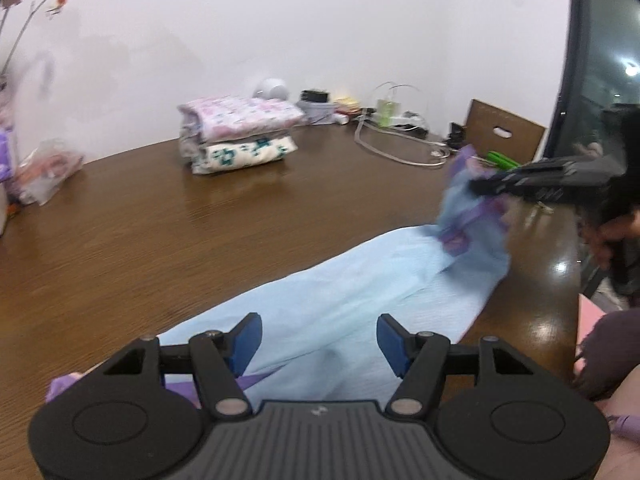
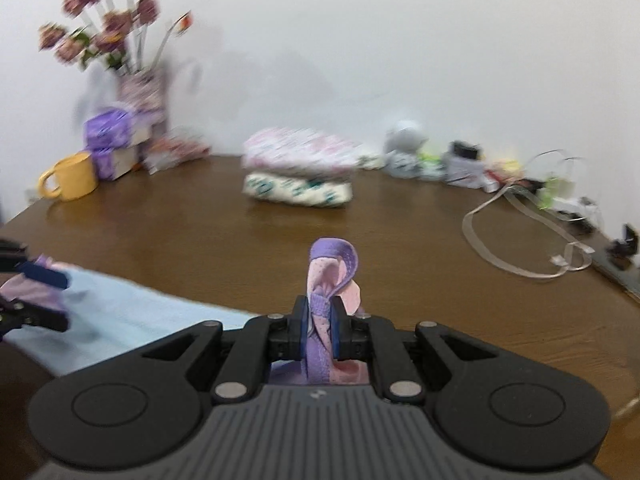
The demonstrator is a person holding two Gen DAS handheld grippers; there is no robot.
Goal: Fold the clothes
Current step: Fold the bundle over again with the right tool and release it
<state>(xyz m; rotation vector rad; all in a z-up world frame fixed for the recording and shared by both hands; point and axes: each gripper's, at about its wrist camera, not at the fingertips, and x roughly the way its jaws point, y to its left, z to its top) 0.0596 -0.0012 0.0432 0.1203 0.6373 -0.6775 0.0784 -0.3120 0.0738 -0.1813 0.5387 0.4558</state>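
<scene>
A light blue garment (image 1: 340, 300) with purple and pink trim lies stretched along the near edge of the brown table (image 1: 160, 240). My left gripper (image 1: 320, 342) hovers open just over its near end, its blue pads (image 1: 248, 344) wide apart with nothing between them. My right gripper (image 2: 320, 322) is shut on the garment's bunched purple and pink trim (image 2: 330, 268), which sticks up past the fingers. In the left wrist view the right gripper (image 1: 480, 184) holds that far end (image 1: 472, 220) lifted off the table. The left gripper (image 2: 40, 296) shows at the left edge over the blue cloth (image 2: 120, 320).
A stack of folded clothes (image 1: 240, 132) (image 2: 300, 168) sits mid-table. A yellow mug (image 2: 72, 178), boxes and a vase of flowers (image 2: 140, 92) stand back left. A looped strap (image 2: 520, 236) and small clutter lie back right. A chair back (image 1: 508, 136) and a person's hand (image 1: 612, 232) are at the right.
</scene>
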